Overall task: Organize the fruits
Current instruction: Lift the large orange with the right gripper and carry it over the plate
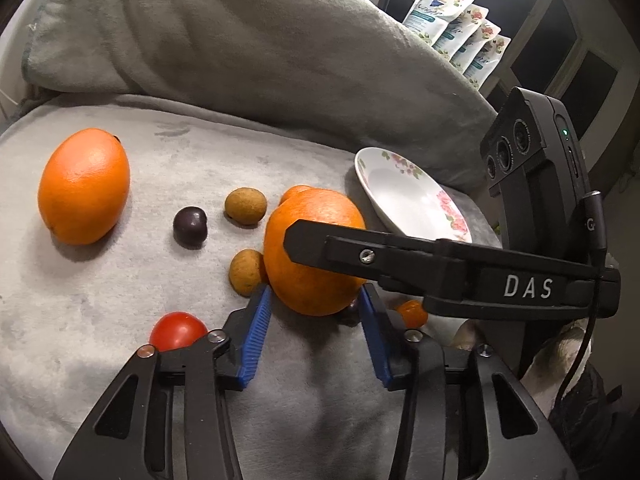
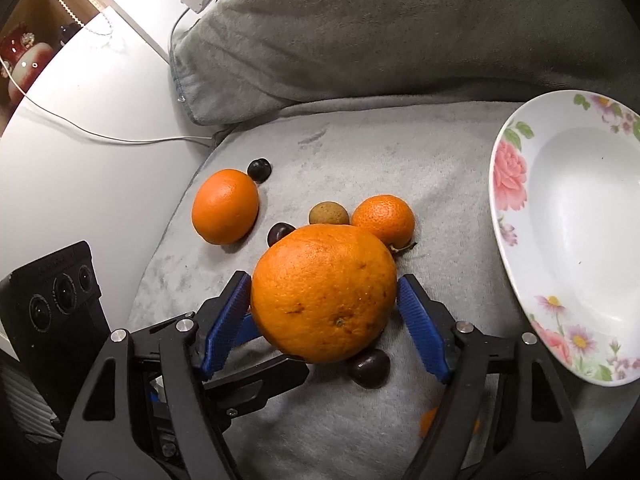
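Your big orange (image 2: 324,292) sits on the grey blanket (image 2: 360,152), just left of the plate (image 2: 516,184), and it is the fruit in hand right now. The plate is bare, so by the look of it nothing has been sorted yet: every fruit is still to go.

Around the big orange lie a smaller orange (image 2: 384,218) at its far right, a brown longan (image 2: 329,213) behind it, a dark cherry (image 2: 279,233) at its far left and another cherry (image 2: 368,368) touching its near side. Farther left sit a second orange (image 2: 225,206) and a third cherry (image 2: 259,170). The left view adds a tomato (image 1: 178,330) near your left claw, a second longan (image 1: 245,272) against the big orange, and a small orange fruit (image 1: 412,313) on the right.

Your right claw (image 2: 324,312) straddles the big orange, tilted down at it. The left pad touches the peel; the right pad seems a hair off, so I judge the grip not yet firm.

Your left claw (image 1: 314,312) points down at the same orange from the other side, its pads flanking the fruit's near edge, released and holding nothing. The right claw's finger crosses above it, so the two crowd each other.
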Motion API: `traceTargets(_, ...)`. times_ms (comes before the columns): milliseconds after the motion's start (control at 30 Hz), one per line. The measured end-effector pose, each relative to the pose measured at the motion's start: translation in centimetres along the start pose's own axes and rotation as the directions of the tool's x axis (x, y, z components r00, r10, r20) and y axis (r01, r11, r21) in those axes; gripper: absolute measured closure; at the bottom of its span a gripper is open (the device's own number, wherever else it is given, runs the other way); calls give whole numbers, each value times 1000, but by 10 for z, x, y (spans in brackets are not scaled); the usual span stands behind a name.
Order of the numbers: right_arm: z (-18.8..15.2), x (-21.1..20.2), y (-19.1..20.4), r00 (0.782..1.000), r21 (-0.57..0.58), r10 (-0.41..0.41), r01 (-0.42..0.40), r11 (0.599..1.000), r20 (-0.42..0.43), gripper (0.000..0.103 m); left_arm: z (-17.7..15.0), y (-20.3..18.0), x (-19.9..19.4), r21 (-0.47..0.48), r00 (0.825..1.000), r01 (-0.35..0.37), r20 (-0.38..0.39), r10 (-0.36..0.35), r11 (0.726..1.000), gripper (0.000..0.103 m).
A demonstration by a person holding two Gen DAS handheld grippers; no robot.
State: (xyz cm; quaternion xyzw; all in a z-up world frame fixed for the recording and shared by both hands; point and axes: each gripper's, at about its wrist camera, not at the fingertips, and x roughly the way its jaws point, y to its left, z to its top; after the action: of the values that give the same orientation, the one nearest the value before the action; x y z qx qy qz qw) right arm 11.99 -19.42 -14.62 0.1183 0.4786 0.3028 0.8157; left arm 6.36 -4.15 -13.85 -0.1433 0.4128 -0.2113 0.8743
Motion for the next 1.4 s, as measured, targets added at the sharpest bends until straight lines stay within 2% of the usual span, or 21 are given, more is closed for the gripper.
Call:
traceTargets(400,-1,-8,1,1000,10,7,-7,1000,21,26,0,-10,-6,30,1000,-9,17,9,999,63)
traceTargets(833,0,-55,-3,994,7,-28,27,1000,110,26,11,-44,-8,98,998,30,50,-35,995,63)
traceTargets(1200,-4,-98,-39,981,70,-95,84,994,169,26,21,-86,20,157,994,99,18,-104,982,63)
traceTargets(1400,-7,-111,-63,978,120,-107,87,989,181,26,24,-105,34,185,993,114,-7,-114,976,63)
